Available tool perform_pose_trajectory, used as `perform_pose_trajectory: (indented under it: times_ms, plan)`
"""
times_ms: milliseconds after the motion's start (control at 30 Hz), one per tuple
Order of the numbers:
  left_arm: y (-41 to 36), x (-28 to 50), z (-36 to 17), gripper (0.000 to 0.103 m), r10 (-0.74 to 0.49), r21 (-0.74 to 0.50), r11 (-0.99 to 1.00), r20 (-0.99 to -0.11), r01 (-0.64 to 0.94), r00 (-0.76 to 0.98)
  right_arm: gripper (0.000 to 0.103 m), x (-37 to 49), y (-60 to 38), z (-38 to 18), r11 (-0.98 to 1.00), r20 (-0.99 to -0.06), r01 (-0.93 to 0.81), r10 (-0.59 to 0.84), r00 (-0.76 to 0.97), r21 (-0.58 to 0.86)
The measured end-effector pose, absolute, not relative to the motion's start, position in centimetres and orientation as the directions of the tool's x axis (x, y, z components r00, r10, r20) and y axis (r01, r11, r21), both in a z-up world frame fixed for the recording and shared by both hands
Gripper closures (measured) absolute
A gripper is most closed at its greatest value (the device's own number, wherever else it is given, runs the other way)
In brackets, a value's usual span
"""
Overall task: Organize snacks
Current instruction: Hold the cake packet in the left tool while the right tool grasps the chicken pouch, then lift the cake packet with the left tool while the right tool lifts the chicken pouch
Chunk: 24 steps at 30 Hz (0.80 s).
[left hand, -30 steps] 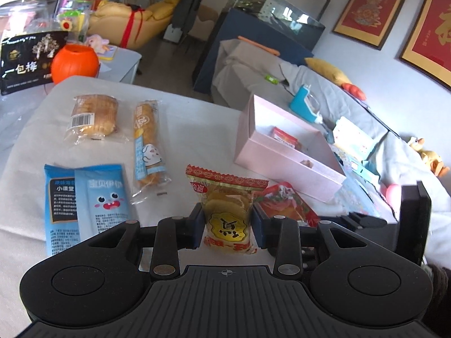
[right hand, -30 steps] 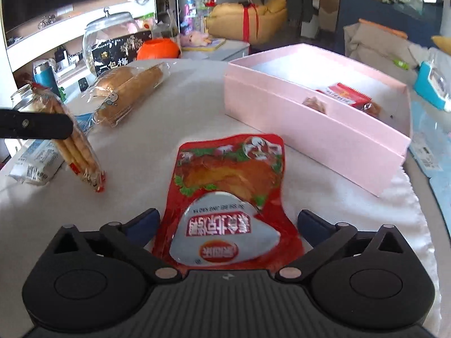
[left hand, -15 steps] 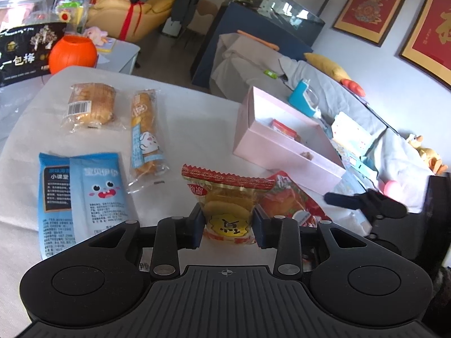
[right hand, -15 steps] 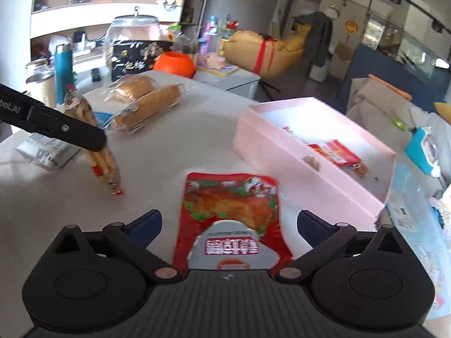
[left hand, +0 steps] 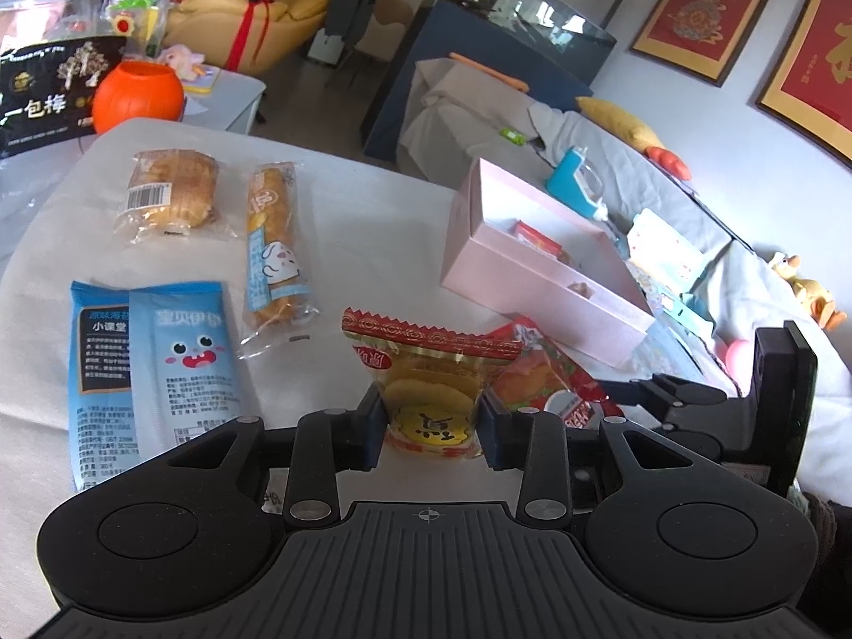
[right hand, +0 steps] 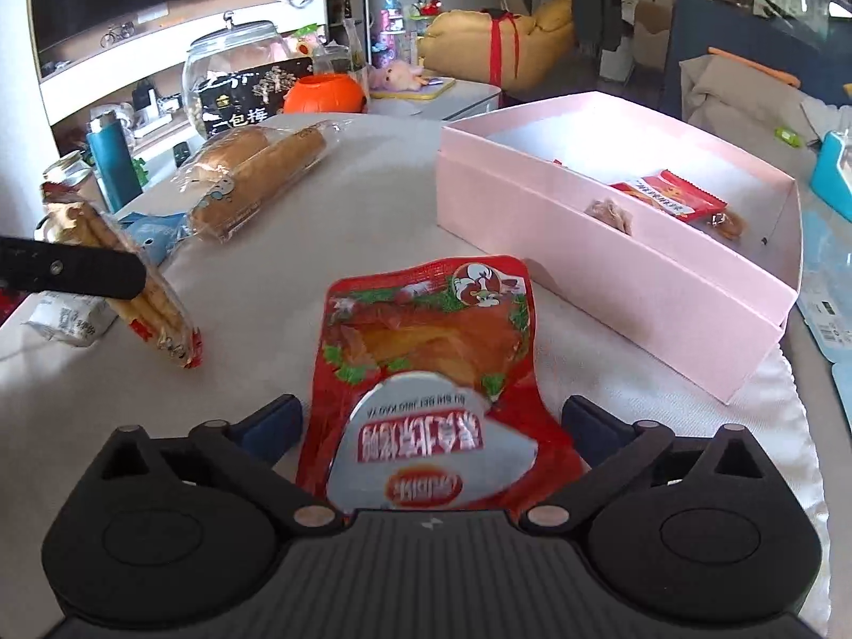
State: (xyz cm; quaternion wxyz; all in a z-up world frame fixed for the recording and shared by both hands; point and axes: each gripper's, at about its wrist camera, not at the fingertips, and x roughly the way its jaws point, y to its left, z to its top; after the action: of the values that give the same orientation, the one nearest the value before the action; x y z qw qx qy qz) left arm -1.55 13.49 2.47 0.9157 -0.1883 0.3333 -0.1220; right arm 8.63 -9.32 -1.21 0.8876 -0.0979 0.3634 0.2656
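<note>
Bare bench (right hand: pixel 383 213) lies between the bread packs and pink box (right hand: pixel 612 277). Left gripper (left hand: pixel 430 420) is clamped on the yellow cake packet (left hand: pixel 428 373), tilted above the cloth. Right gripper (right hand: pixel 431 420) is spread wide, straddling the flat red chicken pouch (right hand: pixel 431 373).

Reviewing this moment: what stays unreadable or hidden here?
- Red chicken pouch: near end hidden under the right gripper body, right wrist view.
- Blue snack packets: lower ends covered by the left gripper body, left wrist view.
- Pink box: contents too small to identify.
</note>
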Motion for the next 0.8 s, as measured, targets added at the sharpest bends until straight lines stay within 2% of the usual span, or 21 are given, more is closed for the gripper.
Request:
perform_pose_trajectory:
  times_ms: [300, 367, 533, 600, 667, 800]
  plan:
    - [13.3, -0.8, 2.0, 0.061, -0.347, -0.431, 0.897, -0.543, 0.100, 0.764, 0.000, 9.6, -8.8, -0.8, 0.843, -0.735, -0.538, 0.374, 0.565, 0.015]
    - [13.2, -0.1, 1.7, 0.059, -0.335, -0.420, 0.902, -0.539, 0.098, 0.772, 0.010, 9.3, -8.7, -0.6, 0.832, -0.733, -0.555, 0.384, 0.561, 0.012]
    - [11.5, 2.6, 1.3, 0.057, -0.290, -0.324, 0.939, -0.562, 0.117, 0.774, 0.012, 8.0, -8.4, -0.5, 0.818, -0.720, -0.575, 0.391, 0.574, -0.014]
    - [10.6, 3.9, 0.9, 0.060, -0.282, -0.284, 0.950, -0.595, 0.132, 0.753, 0.014, 7.9, -8.7, -0.4, 0.817, -0.721, -0.577, 0.395, 0.570, -0.008]
    - [9.8, 4.8, 0.2, 0.059, -0.273, -0.252, 0.957, -0.627, 0.141, 0.729, 0.018, 7.8, -9.2, -0.2, 0.819, -0.723, -0.574, 0.400, 0.563, 0.006]
    - [9.2, 4.6, 0.0, 0.060, -0.269, -0.228, 0.961, -0.634, 0.157, 0.725, 0.026, 7.1, -10.4, 0.1, 0.827, -0.719, -0.562, 0.404, 0.566, 0.023]
